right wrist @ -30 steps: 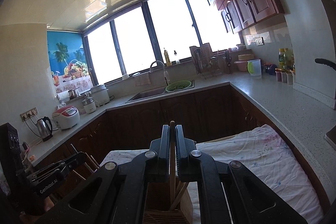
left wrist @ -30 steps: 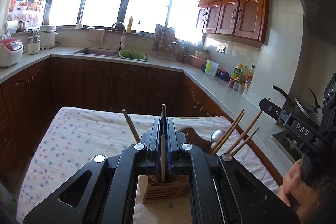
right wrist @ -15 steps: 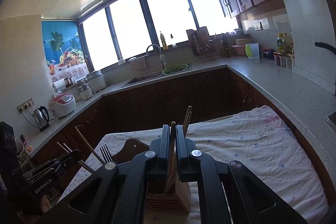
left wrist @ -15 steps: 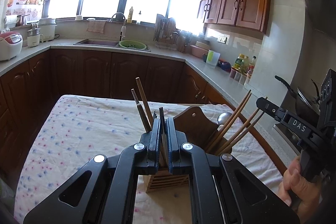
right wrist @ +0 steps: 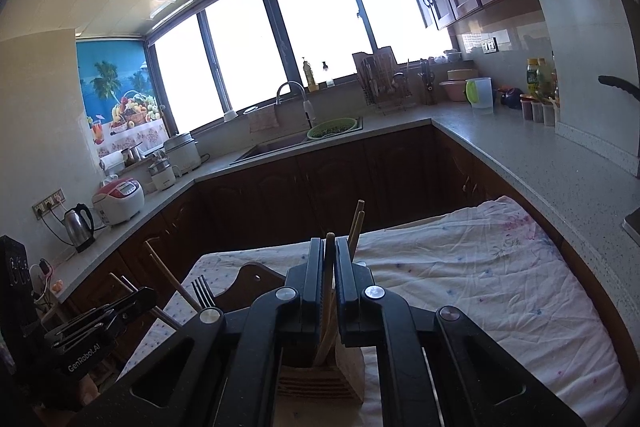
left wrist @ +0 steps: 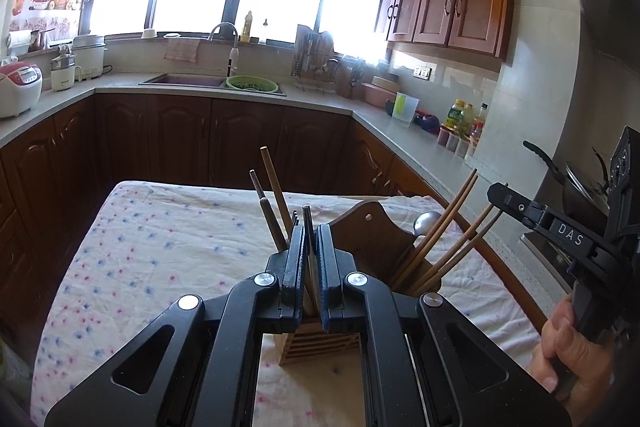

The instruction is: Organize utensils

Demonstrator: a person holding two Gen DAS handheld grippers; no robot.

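Both views have tipped down since a second ago: wooden utensil holder now shows more fully under each pair of tongs, more of the desk cloth visible. Left tongs nearly closed, clamped on one thin dark chopstick whose lower end goes down into the holder's left side. Right tongs nearly closed too, pinching one light wooden chopstick that also runs down into the holder. Left view count: three sticks standing left of the tongs, about four chopsticks fanned out on the right, one metal spoon bowl up beside the holder's curved back board. Fork tines just beside the left tongs, partly hidden. Right view count: one fork, two chopstick ends behind the tongs, about four sticks at left near the other gripper. Holder sits on the floral-cloth desk, near edge. One hand visible at right of left view, gripping the right tongs' handle.
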